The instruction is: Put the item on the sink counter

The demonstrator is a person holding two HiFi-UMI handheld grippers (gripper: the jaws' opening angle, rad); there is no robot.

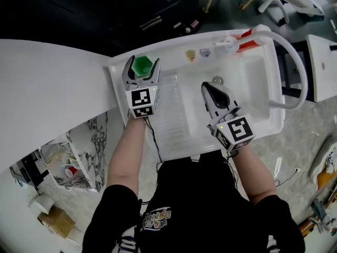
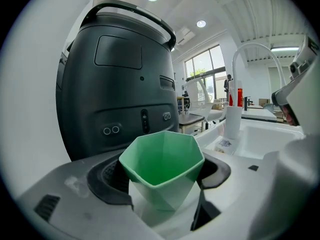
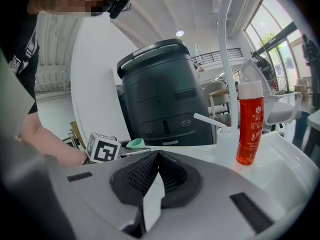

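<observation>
A faceted green cup (image 1: 142, 65) stands at the back left corner of the white sink counter (image 1: 117, 74). My left gripper (image 1: 142, 62) is shut on it, one pad against each side. In the left gripper view the green cup (image 2: 162, 169) fills the space between the pads of the left gripper (image 2: 162, 184), its base down at the white surface. My right gripper (image 1: 209, 87) is shut and holds nothing, hovering over the sink basin (image 1: 253, 88). From the right gripper view the right gripper (image 3: 156, 156) shows closed pads, and the green cup (image 3: 134, 143) is seen beyond them.
A large dark bin-like appliance (image 2: 120, 74) stands just behind the counter. A white faucet (image 1: 292, 51) arches over the basin, with a red bottle (image 3: 248, 124) beside its base. A ribbed draining board (image 1: 168, 115) lies between the two grippers.
</observation>
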